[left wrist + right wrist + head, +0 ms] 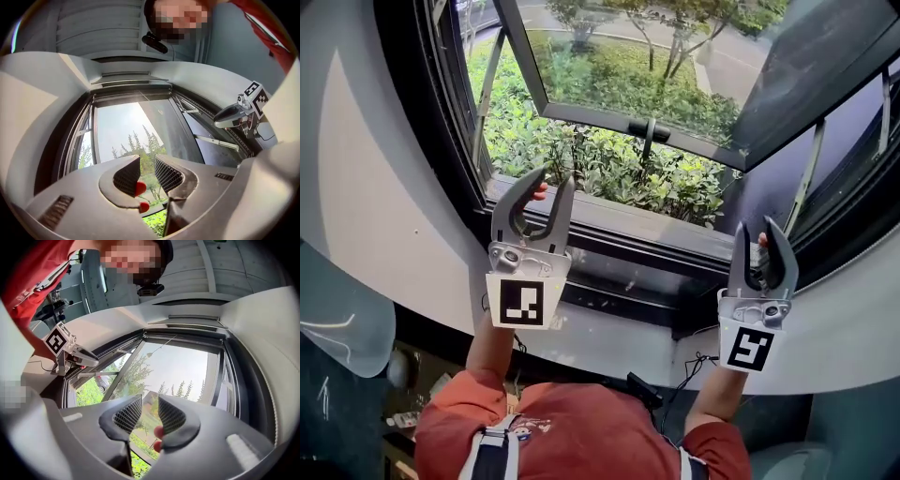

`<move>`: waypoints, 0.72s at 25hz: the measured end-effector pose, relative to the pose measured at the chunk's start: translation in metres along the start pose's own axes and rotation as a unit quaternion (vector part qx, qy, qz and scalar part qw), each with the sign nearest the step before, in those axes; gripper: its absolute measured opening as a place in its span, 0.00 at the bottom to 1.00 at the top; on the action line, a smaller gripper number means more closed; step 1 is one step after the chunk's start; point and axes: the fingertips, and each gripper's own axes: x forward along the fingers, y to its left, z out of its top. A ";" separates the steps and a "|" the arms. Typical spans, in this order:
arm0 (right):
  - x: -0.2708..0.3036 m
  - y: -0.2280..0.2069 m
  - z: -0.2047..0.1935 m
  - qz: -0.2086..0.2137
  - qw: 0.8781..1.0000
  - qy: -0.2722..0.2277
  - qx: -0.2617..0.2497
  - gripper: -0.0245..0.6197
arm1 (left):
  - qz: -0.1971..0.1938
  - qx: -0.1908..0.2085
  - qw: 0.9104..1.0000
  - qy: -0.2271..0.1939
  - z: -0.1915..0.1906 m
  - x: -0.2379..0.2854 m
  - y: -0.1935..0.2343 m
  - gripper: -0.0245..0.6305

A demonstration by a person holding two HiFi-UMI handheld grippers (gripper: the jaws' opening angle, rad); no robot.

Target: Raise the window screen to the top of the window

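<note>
**A:** Head view?
**B:** Left gripper and right gripper point up at the window frame. Their tips are near its bottom rail and well apart. Shrubs beyond the frame.
**A:** Left gripper view?
**B:** Jaws partway apart, nothing between. The window screen looks gathered in the dark band at the frame's top. Sky and trees show below it.
**A:** Right gripper view?
**B:** Jaws at a moderate gap, empty. Screen band again at the frame's top, with a thin cord hanging below.
</note>
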 end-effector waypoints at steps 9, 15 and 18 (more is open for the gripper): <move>-0.036 0.036 -0.056 0.006 0.995 0.065 0.071 0.22 | -0.027 -0.048 0.996 0.073 -0.062 -0.032 -0.043 0.19; -0.074 0.065 -0.096 0.006 0.984 0.126 0.125 0.22 | -0.028 -0.086 0.990 0.109 -0.091 -0.054 -0.060 0.19; -0.083 0.085 -0.103 0.009 0.979 0.138 0.149 0.22 | -0.028 -0.113 0.986 0.120 -0.102 -0.066 -0.068 0.19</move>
